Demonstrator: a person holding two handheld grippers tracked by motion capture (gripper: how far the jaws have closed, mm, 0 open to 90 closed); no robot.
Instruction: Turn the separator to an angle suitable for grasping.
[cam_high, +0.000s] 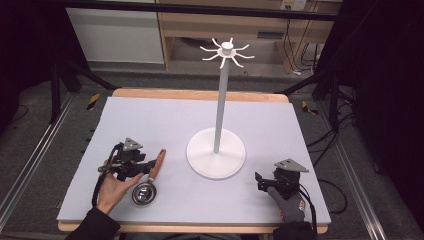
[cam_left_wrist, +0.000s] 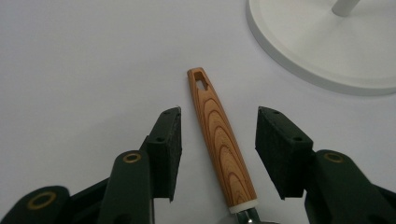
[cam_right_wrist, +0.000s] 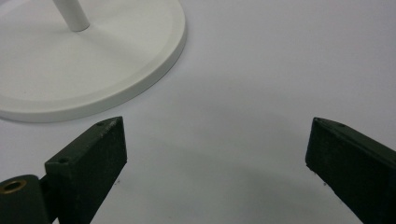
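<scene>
A ladle with a wooden handle (cam_high: 157, 162) and a shiny metal bowl (cam_high: 144, 193) lies flat on the table at the front left. My left gripper (cam_high: 150, 167) is at the handle. In the left gripper view the handle (cam_left_wrist: 219, 135) runs between the two black jaws of the left gripper (cam_left_wrist: 218, 116); a gap shows on each side and neither pad touches it. At the front right, my right gripper (cam_high: 259, 181) rests low over the table. In its own view the right gripper (cam_right_wrist: 217, 126) stands wide open over bare surface.
A white stand with a round base (cam_high: 216, 152), a tall pole (cam_high: 220, 100) and a ring of hooks on top (cam_high: 227, 50) occupies the table's middle. Its base (cam_left_wrist: 322, 51) lies just beyond the handle's tip, and also ahead of the right gripper, base (cam_right_wrist: 93, 60). The pale mat (cam_high: 150, 120) covers the table.
</scene>
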